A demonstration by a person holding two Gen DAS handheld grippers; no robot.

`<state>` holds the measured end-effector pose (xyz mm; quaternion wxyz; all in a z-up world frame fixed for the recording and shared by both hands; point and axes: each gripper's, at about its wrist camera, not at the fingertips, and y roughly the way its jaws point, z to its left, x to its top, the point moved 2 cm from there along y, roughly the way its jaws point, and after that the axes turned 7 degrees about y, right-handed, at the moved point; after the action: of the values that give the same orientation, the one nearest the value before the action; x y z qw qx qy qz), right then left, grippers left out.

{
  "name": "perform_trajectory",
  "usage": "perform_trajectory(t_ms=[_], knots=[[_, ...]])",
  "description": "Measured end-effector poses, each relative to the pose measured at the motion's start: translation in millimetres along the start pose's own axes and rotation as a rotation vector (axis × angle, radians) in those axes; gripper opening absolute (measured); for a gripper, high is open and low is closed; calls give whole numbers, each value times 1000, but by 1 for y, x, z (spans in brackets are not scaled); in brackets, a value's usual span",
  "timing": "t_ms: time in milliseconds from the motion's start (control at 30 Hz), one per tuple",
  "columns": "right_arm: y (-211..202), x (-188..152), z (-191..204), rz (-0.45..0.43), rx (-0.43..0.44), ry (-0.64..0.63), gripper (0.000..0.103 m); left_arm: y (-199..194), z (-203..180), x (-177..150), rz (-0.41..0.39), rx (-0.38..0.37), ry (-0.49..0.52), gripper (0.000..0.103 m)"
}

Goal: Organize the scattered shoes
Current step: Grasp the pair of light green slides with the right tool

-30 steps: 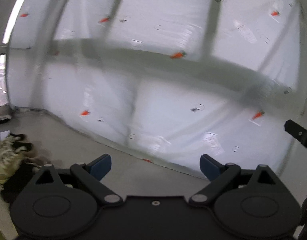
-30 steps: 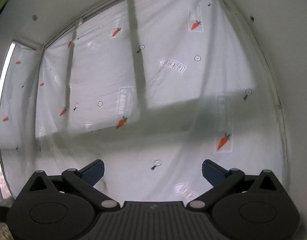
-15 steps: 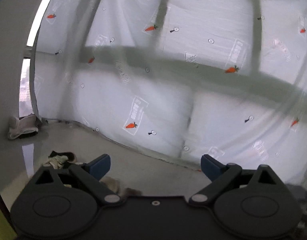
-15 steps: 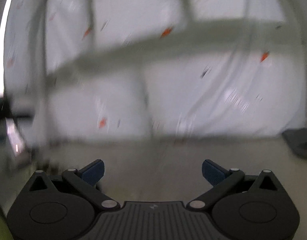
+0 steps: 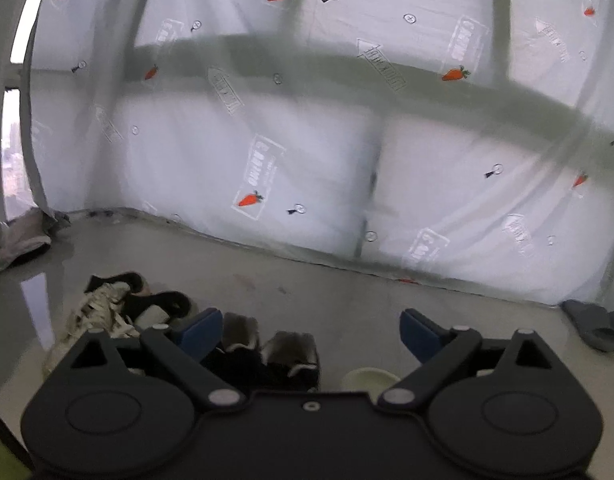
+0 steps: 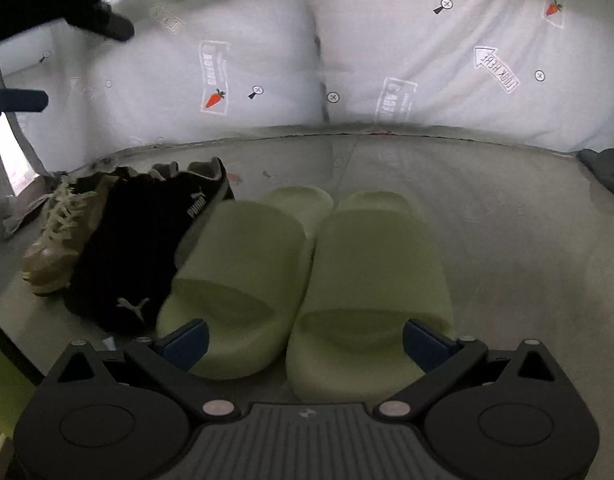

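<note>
Shoes line up along the floor [image 6: 507, 208]: pale green slides [image 6: 307, 280] paired at 12 o'clock, black sneakers [image 6: 147, 240] and a beige sneaker [image 6: 55, 236] at 10. Right gripper [image 6: 303, 340] and left gripper [image 5: 311, 332] hover spread, empty.

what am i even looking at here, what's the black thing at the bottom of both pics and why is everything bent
The black shape is a hand-held gripper: a person carries one in each hand, and a wide-angle camera on each looks forward past its two blue-tipped fingers, which bends the picture. One view is from the left hand-held gripper, the other from the right hand-held gripper. Both are open and hold nothing. On the grey floor, in front of a white sheet printed with carrots, lie the shoes to tidy: a pair of pale green slides side by side, a black sneaker and a beige laced sneaker to their left.
</note>
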<state>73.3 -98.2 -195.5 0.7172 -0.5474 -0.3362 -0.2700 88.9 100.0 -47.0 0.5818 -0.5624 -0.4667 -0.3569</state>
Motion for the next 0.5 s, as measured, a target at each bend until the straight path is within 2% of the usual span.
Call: perform_trajectory(t_ms=[167,300,367,433,500], knots=[[22,-8,11,-42,-75,24,102,7,8,-9,43,-48,18,96],[36,-11,21,-102,-124,14,102,23,18,-15,96,-96,83,96],[42,-12,25,-130,-146,8,101,25,25,-15,97,-105,103,96],[48,-13,30,-158,-169,2,97,29,31,-14,107,-111,118,96],[49,-10,30,-178,-179,9,84,35,35,-15,130,-115,113,96]])
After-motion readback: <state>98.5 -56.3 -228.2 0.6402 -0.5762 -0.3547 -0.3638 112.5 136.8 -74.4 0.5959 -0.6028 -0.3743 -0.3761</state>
